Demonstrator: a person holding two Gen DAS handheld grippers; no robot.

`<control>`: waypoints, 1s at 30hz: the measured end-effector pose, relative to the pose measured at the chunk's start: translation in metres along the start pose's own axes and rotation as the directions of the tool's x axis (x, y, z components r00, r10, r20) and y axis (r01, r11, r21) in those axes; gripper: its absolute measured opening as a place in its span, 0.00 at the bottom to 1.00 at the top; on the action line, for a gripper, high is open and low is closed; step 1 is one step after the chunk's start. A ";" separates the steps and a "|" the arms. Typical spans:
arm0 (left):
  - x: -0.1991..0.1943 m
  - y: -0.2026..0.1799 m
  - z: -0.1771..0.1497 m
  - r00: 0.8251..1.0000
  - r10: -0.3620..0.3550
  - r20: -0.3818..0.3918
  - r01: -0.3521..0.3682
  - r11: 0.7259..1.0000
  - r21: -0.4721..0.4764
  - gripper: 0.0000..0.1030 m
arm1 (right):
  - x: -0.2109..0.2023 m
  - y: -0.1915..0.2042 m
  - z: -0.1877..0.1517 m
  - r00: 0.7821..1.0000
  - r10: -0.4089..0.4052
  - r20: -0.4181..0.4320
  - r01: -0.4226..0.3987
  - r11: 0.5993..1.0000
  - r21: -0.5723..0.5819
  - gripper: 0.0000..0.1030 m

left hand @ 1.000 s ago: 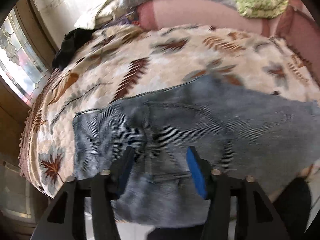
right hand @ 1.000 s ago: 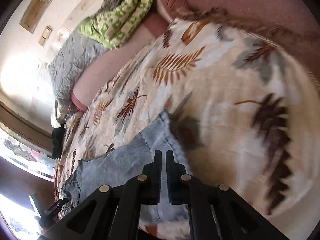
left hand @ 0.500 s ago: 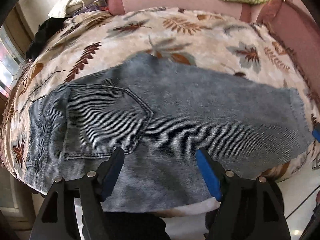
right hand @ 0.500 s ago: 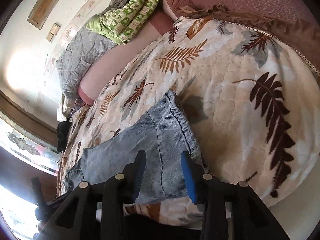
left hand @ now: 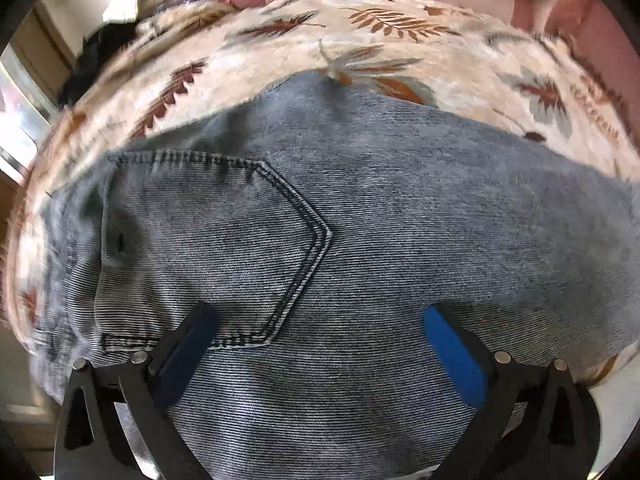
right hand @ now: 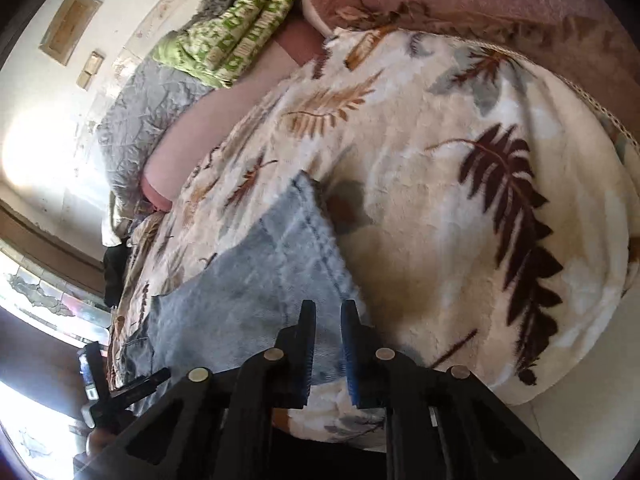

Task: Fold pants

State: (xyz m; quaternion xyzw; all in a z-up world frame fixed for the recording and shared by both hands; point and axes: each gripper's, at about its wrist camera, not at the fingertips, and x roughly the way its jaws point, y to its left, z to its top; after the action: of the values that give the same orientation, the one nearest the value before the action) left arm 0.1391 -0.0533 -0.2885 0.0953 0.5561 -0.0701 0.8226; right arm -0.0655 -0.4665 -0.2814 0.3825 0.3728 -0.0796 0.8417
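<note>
The left gripper (left hand: 320, 344) has been spread wide over the faded blue denim pants (left hand: 360, 220) – nothing clamped; at three o'clock, the right gripper (right hand: 328, 348) is being closed at the hem – a fold seems imminent

A bed covered by a cream fleece blanket (right hand: 432, 208) printed with brown, rust and grey fern leaves stretches ahead of the fingers. Beyond it, far from the fingertips, lie a long pink bolster (right hand: 208, 128), a grey quilted cover (right hand: 144, 112) and a folded green-and-white patterned cloth (right hand: 240, 36). A stained-glass window (right hand: 44, 296) sits at the far left.
</note>
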 end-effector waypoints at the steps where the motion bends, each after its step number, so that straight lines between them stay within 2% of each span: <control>1: -0.001 -0.001 -0.001 1.000 0.004 0.004 -0.004 1.000 0.011 1.00 | 0.001 0.004 0.000 1.000 0.003 -0.002 -0.003 1.000 -0.007 0.16; 5: -0.003 -0.004 -0.005 1.000 0.018 0.011 -0.018 1.000 0.012 1.00 | 0.011 0.023 -0.002 1.000 -0.004 0.000 0.004 0.998 -0.057 0.16; 7: -0.004 -0.003 -0.006 1.000 0.007 0.017 -0.008 1.000 0.010 1.00 | 0.021 0.026 -0.005 0.999 -0.026 -0.030 0.024 0.997 -0.070 0.16; 9: -0.005 -0.005 -0.009 0.999 0.014 0.051 -0.015 1.000 0.018 1.00 | 0.038 0.020 -0.011 0.992 -0.086 -0.090 0.080 0.994 -0.068 0.13; 10: -0.007 -0.008 -0.012 0.998 0.022 0.058 -0.024 0.999 0.032 1.00 | 0.043 0.015 -0.014 0.991 -0.084 -0.101 0.079 0.995 -0.059 0.13; 12: -0.010 -0.011 -0.013 0.999 0.028 0.034 -0.030 0.999 0.041 1.00 | 0.037 0.013 -0.014 0.994 -0.066 -0.086 0.062 0.997 -0.043 0.13; 15: -0.017 -0.013 -0.008 0.998 0.044 -0.053 -0.043 0.999 0.026 1.00 | 0.023 0.022 -0.010 0.995 -0.076 -0.069 0.070 0.994 -0.085 0.14; 18: -0.042 -0.016 -0.007 0.999 0.043 0.030 -0.043 0.999 0.027 1.00 | 0.005 0.023 -0.005 0.997 -0.053 -0.049 0.049 0.996 -0.081 0.14; 21: -0.074 -0.032 -0.013 0.993 0.035 0.113 -0.044 0.996 0.078 1.00 | -0.015 0.022 -0.002 0.999 -0.035 -0.022 0.033 0.996 -0.084 0.15; 24: -0.109 -0.052 -0.020 0.978 0.024 0.208 -0.052 0.990 0.132 1.00 | -0.031 0.022 -0.004 1.000 -0.009 -0.006 0.008 0.996 -0.089 0.25; 26: -0.125 -0.058 -0.020 0.965 0.015 0.261 -0.058 0.986 0.158 1.00 | -0.042 0.027 -0.007 1.000 0.004 0.009 -0.003 0.994 -0.111 0.36; 30: -0.152 -0.061 -0.020 0.944 -0.007 0.331 -0.054 0.983 0.177 1.00 | -0.061 0.042 -0.008 0.998 0.010 0.069 0.002 0.985 -0.174 0.37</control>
State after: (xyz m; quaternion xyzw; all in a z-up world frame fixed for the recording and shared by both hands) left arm 0.0505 -0.1068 -0.1594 0.1642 0.4006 -0.1261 0.8926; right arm -0.0957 -0.4408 -0.2182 0.3053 0.3482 -0.0582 0.8844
